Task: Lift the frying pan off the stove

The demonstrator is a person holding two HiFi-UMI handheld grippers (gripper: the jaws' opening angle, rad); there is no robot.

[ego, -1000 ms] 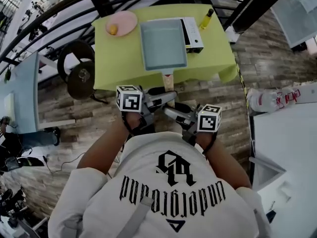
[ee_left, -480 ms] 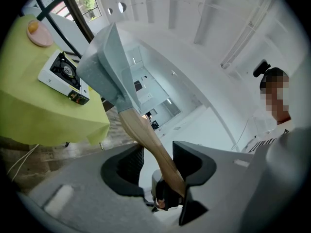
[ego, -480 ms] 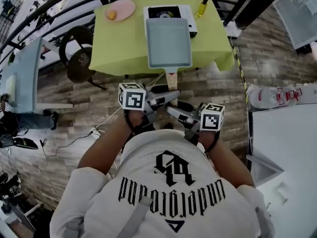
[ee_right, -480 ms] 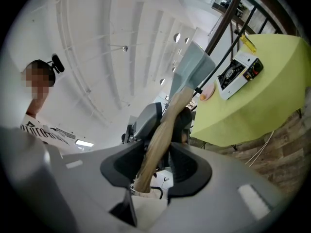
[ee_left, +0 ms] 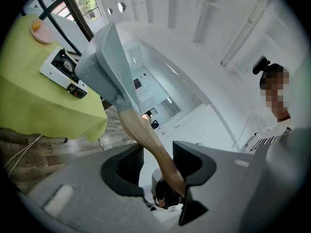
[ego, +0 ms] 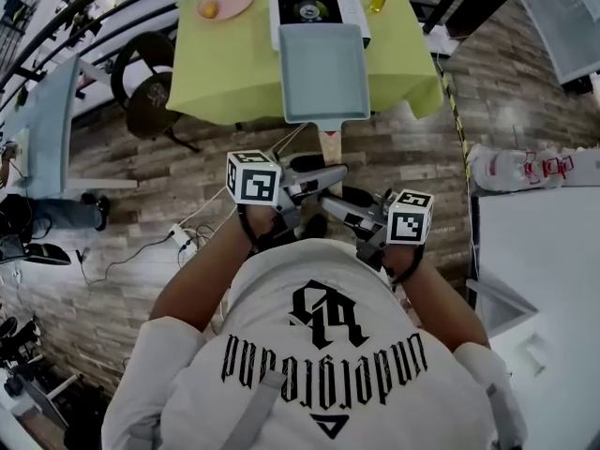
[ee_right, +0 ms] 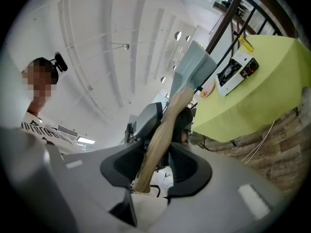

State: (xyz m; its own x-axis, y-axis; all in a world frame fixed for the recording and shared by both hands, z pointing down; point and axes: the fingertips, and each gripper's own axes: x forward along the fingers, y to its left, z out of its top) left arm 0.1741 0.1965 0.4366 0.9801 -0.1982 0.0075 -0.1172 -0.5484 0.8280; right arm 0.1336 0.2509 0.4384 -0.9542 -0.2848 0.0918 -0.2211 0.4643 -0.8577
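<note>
Pan (ego: 323, 71) off stove (ego: 312, 7); left tool (ee_left: 158, 161) and right tool (ee_right: 156, 166) both pinch its handle (ego: 330, 146).
Risk: I'm gripping only the handle's far end, so the pan could tip and slip out.

floor (ego: 141, 195): grey wood planks | table (ego: 234, 73): yellow-green cloth | chair (ego: 150, 106): round, black | white counter (ego: 544, 251): right side

light: bright, even | edges: fisheye-warped (dark corners) | focus: seemingly sharp
</note>
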